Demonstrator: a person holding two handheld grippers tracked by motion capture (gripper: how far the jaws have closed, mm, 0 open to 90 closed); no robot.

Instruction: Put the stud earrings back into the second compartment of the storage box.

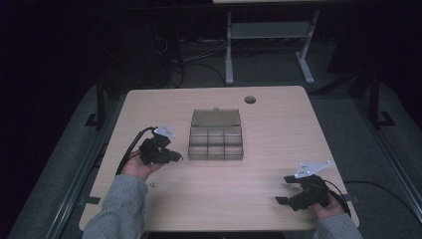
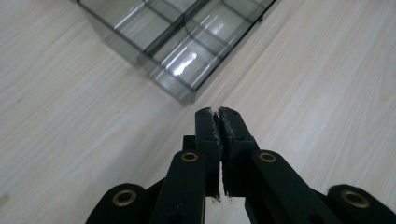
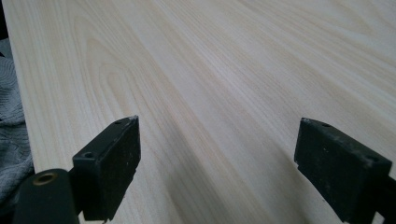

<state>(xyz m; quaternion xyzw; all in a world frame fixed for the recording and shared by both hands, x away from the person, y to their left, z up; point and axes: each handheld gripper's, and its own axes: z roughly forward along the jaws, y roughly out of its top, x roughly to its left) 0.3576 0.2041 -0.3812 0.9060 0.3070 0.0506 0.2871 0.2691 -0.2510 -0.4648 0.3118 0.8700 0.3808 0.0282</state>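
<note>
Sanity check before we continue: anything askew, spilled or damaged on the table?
Mostly tidy. The compartment box sits square, lid open, its visible cells apparently empty. One oddity: a small object lies loose on the table by the left forearm, too small to identify.

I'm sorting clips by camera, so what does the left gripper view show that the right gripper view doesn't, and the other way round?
Left gripper view alone: the clear compartment box lying open just beyond the left gripper, whose jaws are pressed together; something tiny may sit at the tips, too small to tell. Right gripper view alone: the right gripper with jaws wide apart and nothing between them, plus grey fabric at the table's edge. Both share: the pale wooden table under black jaws.
</note>
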